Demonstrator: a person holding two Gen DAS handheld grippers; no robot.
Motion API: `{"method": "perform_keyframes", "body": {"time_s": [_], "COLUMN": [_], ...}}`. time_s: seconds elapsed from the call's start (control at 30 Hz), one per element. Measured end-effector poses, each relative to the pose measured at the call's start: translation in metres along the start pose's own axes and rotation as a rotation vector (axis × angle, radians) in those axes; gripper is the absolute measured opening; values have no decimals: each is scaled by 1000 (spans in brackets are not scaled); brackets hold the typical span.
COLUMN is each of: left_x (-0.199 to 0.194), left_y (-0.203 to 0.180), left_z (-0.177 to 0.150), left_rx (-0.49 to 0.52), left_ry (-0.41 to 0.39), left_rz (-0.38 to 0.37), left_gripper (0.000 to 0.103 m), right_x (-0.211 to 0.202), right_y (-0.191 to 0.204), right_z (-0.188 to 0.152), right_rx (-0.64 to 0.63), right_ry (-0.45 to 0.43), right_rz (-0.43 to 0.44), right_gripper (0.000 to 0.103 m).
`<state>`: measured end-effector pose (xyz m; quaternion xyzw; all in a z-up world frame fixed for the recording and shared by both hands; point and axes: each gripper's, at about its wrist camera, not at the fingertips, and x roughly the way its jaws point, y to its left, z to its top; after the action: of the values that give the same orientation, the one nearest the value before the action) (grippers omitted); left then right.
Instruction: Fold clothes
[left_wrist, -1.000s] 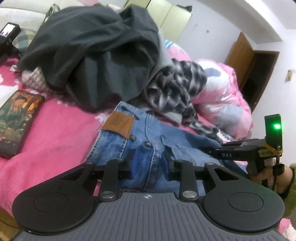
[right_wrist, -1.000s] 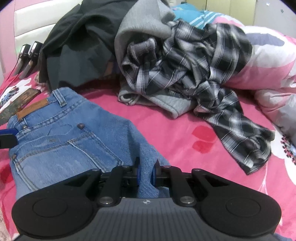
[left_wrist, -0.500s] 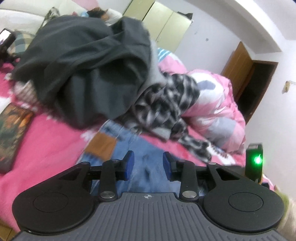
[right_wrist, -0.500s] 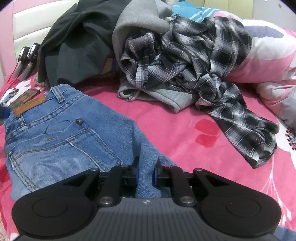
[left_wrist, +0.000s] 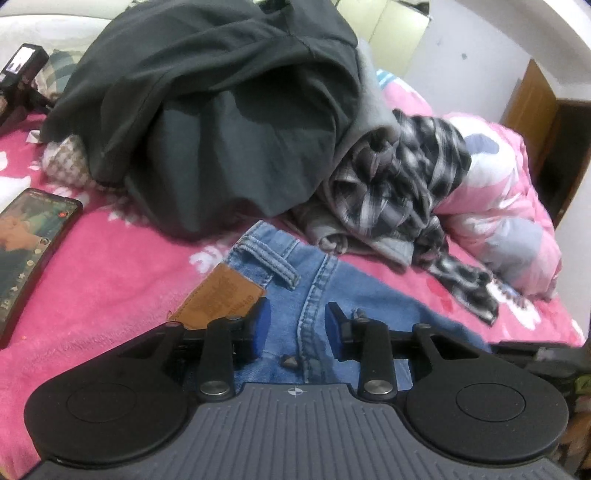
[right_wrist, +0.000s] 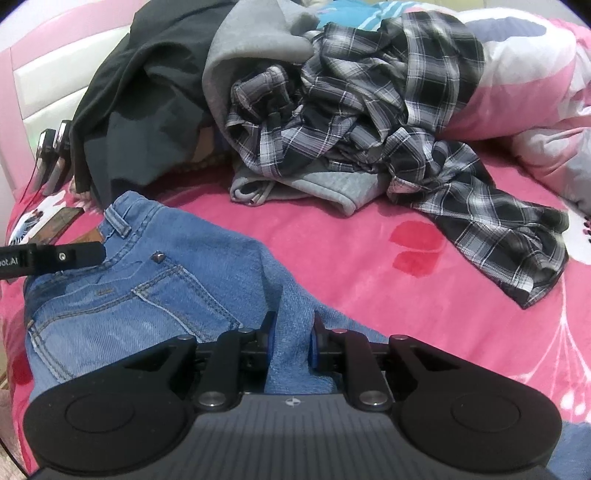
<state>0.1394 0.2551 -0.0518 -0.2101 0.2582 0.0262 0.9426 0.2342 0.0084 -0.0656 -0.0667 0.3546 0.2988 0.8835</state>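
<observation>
Blue jeans (left_wrist: 314, 284) lie folded on the pink bed, waistband and brown leather patch (left_wrist: 219, 295) toward the clothes pile. My left gripper (left_wrist: 297, 326) is open, its blue pads just above the waistband seam, holding nothing. In the right wrist view the jeans (right_wrist: 122, 280) spread to the left, and a raised fold of denim (right_wrist: 291, 332) sits between the pads of my right gripper (right_wrist: 291, 332), which is shut on it. The left gripper's finger (right_wrist: 55, 256) shows at the left edge over the waistband.
A pile of dark grey clothing (left_wrist: 207, 110), a grey hoodie (right_wrist: 255, 55) and a plaid shirt (right_wrist: 369, 118) lies behind the jeans. A phone (left_wrist: 26, 243) lies on the bed at left. A pink quilt (left_wrist: 498, 206) is bunched at right.
My left gripper lifted off the jeans, then came back down over the waistband, still open. My right gripper kept its hold on the denim fold, jaws slightly wider.
</observation>
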Motion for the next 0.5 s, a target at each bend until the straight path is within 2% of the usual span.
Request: {"method": "perform_keyframes", "body": {"time_s": [0.23, 0.37, 0.5], "left_x": [-12, -1, 10], "left_y": [-10, -22, -29], "left_z": [20, 27, 20], "left_rx": [-35, -12, 5], "left_ry": [-62, -42, -55], "left_rz": [-2, 18, 6], "left_gripper": [42, 49, 49], "right_x": [-2, -3, -3], "right_y": [-1, -3, -2], "right_z": [-4, -4, -6], "right_rx": [4, 12, 6], "right_ry": [-30, -37, -48], "right_rz": [6, 12, 6], "right_gripper": [20, 20, 21]}}
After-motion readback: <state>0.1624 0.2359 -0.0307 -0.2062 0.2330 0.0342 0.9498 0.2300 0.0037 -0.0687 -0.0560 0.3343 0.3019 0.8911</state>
